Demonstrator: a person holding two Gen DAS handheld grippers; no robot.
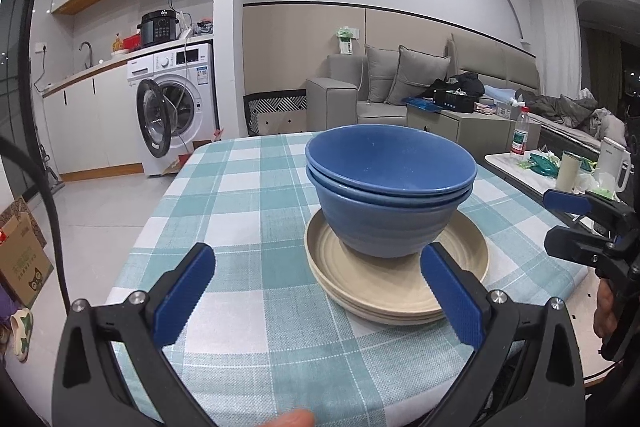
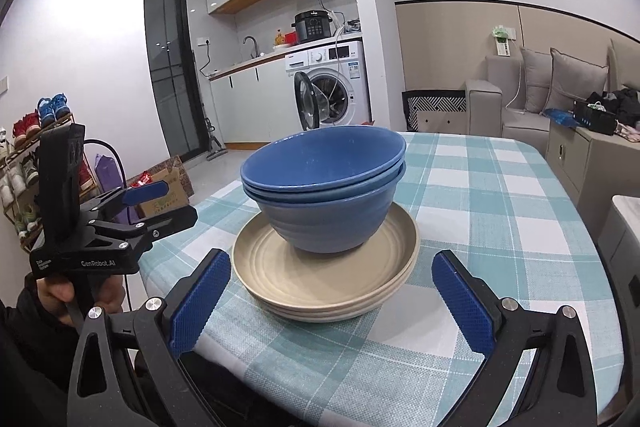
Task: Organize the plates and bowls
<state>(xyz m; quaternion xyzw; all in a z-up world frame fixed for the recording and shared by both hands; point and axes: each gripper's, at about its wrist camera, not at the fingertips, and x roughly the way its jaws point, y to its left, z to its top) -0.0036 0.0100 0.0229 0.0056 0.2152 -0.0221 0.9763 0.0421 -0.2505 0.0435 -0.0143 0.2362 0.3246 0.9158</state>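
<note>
1. We see two blue bowls (image 1: 390,187) nested one inside the other, standing upright on a stack of beige plates (image 1: 396,279), all near the middle of the checked-cloth surface (image 1: 248,195).
2. Our left tool (image 1: 316,295) has its blue-padded fingers spread wide, holding nothing; it hovers just short of the near rim of the plates, with its right pad in front of that rim in the left wrist view.
3. Our right tool (image 2: 332,299) is likewise spread wide and empty, facing the same stack from the other side, its pads apart from the plates.
4. We judge the sorting largely done: bowls with bowls, plates with plates, in one pile.
5. The bowls look like matte, ribbed plastic or a fibre composite, so probably light and stiff, unlikely to shatter; we cannot be sure of the material.
6. The upper bowl sits a little askew in the lower one, so it may slide if nudged.
7. If we must lift a bowl, we would pinch its rim wall; for the plates, the raised edge of the beige stack offers the best purchase.
</note>
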